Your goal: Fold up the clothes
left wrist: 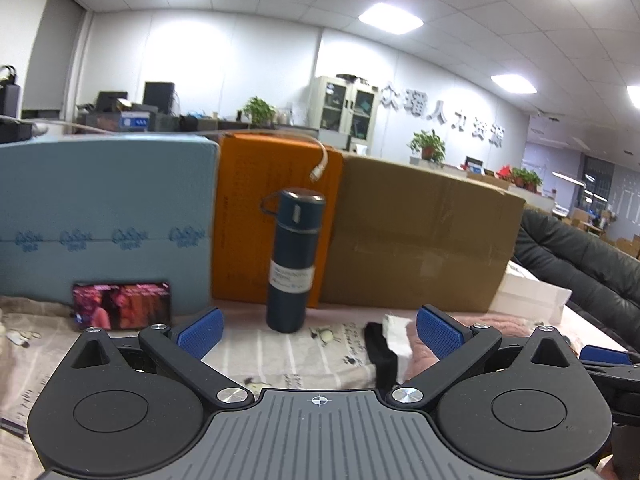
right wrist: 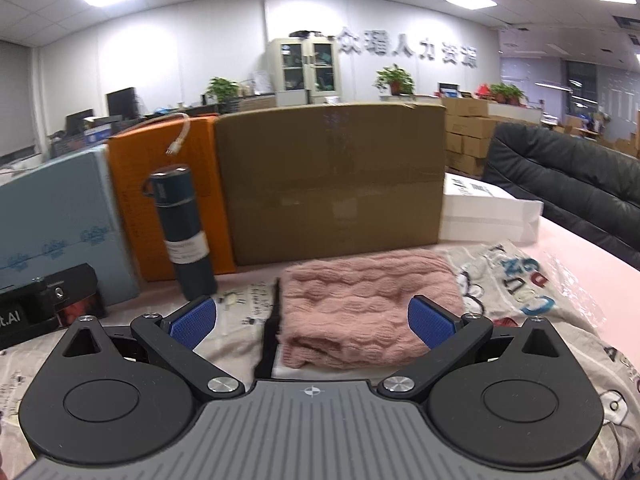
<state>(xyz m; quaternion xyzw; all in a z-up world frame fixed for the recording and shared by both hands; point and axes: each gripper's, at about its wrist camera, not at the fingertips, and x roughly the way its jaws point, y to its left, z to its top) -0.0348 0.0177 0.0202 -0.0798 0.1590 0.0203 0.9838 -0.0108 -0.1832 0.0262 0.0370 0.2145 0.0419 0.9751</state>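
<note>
On the far left we see a pale blue box (left wrist: 104,216) printed with a row of small logos too blurred to read, and a phone (left wrist: 121,305) with a lit reddish screen leaning against it; only the left wrist view shows that screen. Next stands an orange box (left wrist: 276,220) with a white cable (left wrist: 320,160) drooping over its top. A dark blue flask (left wrist: 292,260) stands upright before it, its white label illegible. A large brown carton (right wrist: 332,184) follows, then a white box (right wrist: 484,216) and a black sofa (right wrist: 568,184). On the back wall, raised characters (right wrist: 408,50) read 人力资源 at their end.

Our left gripper (left wrist: 318,326) hovers with jaws wide apart, holding nothing. The right gripper (right wrist: 312,318) is likewise spread and empty.

The pink knit sweater (right wrist: 368,308) lies folded on the cloth-covered desk (right wrist: 248,312) between the right jaws, its long axis running left to right; the left view catches only its edge. Right of it, a printed cloth (right wrist: 516,280) shows letters we cannot read.
</note>
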